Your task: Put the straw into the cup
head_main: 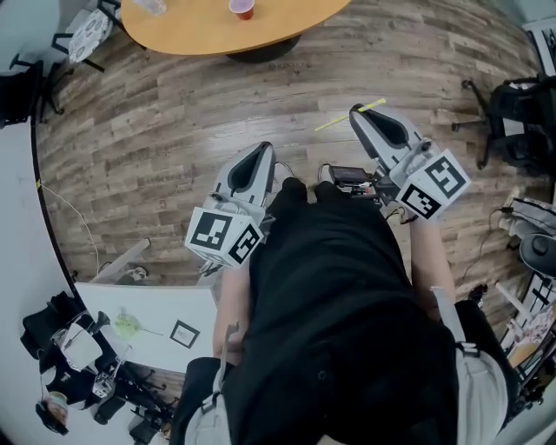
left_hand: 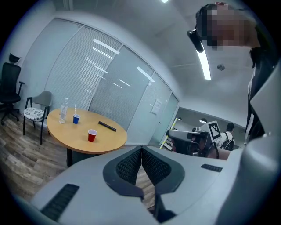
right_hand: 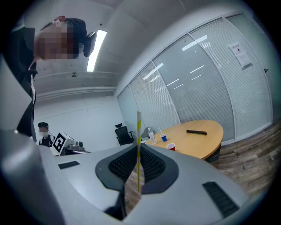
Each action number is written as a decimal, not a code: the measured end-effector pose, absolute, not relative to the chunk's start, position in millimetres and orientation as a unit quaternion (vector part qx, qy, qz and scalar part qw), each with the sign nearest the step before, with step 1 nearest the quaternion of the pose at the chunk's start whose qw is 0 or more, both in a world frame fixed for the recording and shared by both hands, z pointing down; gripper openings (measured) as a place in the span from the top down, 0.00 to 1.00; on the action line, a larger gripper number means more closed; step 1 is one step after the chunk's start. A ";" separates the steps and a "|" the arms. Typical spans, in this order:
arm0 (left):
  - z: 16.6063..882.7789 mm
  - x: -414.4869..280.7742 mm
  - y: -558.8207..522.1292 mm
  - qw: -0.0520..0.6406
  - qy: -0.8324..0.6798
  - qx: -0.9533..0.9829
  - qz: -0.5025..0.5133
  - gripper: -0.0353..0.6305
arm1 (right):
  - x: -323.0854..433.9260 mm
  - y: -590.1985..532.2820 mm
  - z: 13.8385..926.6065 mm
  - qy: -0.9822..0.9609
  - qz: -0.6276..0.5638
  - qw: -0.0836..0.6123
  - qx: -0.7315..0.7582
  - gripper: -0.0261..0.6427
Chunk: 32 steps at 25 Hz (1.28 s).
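My right gripper [head_main: 358,111] is shut on a yellow-and-white striped straw [right_hand: 138,149], which sticks out past both sides of the jaws [head_main: 347,116]. A red cup [head_main: 242,9] stands on the oval wooden table [head_main: 217,30] far ahead; it also shows in the left gripper view [left_hand: 92,135] and the right gripper view [right_hand: 171,146]. A blue cup [left_hand: 76,118] with a straw in it stands further back on that table. My left gripper [head_main: 263,149] is shut with nothing between its jaws. Both grippers are held close to the person's body, well away from the table.
On the table are a clear water bottle [left_hand: 63,110] and a black remote [left_hand: 107,126]. Chairs [left_hand: 36,113] stand beside it. A white desk [head_main: 148,326] lies at my lower left, an office chair [head_main: 512,113] at the right. Wood floor [head_main: 174,148] stretches between me and the table.
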State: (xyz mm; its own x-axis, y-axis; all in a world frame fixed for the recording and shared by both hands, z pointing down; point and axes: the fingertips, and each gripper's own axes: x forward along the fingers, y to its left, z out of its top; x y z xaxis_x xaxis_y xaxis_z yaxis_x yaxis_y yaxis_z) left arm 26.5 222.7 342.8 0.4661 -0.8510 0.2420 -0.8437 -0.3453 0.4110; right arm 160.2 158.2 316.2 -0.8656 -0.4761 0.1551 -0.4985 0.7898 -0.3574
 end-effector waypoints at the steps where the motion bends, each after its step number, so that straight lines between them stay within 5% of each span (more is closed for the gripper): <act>1: 343.1 20.4 222.4 0.245 -0.516 0.821 -0.008 0.92 | 154.6 157.4 316.2 -0.945 0.196 0.028 0.260 0.91; 15: 349.9 -53.2 221.6 0.242 -0.516 0.822 -0.006 0.92 | 86.6 155.1 313.5 -0.944 0.195 0.016 0.267 0.91; 32: 362.2 -52.8 194.8 0.260 -0.512 0.818 0.006 0.92 | 86.7 118.0 317.4 -0.936 0.219 -0.007 0.275 0.91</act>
State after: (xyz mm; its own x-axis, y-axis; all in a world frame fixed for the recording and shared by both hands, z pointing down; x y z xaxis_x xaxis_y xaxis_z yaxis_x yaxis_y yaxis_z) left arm -52.8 194.8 362.2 0.4752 -0.8356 0.2758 -0.8413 -0.3397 0.4204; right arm 86.7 118.0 317.4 -0.8490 -0.5174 0.1073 -0.5114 0.7536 -0.4130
